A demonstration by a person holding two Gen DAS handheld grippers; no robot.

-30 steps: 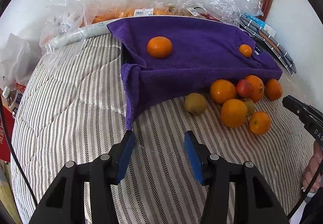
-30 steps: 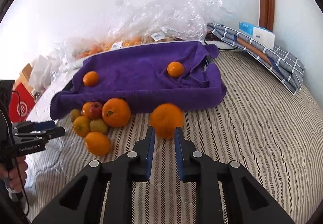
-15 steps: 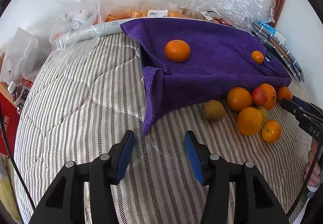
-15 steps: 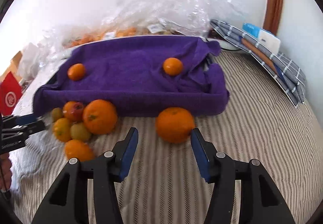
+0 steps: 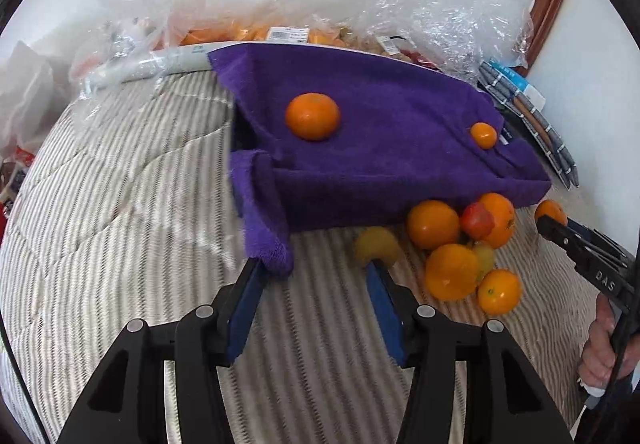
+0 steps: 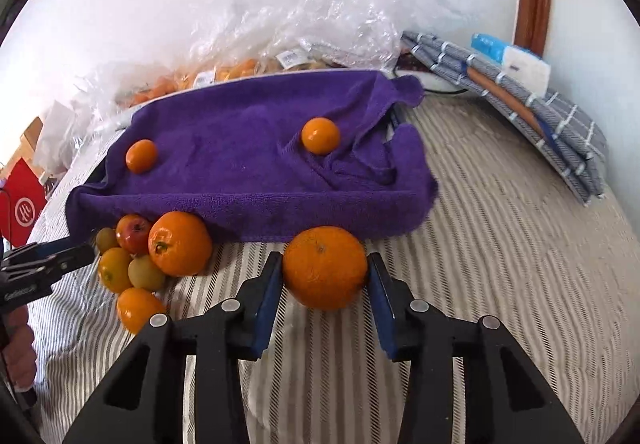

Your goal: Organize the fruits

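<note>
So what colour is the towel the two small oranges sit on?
Purple; the towel shows best in the right wrist view.

The right gripper point(image 6: 323, 276) points steeply down, its jaws closing, with an orange point(image 6: 325, 267) between the blue pads point(image 6: 267, 294); the pads sit at the fruit's sides, seemingly in contact. The left gripper point(image 5: 314, 294) also angles down, its jaws partly apart with nothing between them. Each gripper shows at the edge of the other's view, a hand point(image 5: 606, 354) wrapped around its handle.
</note>
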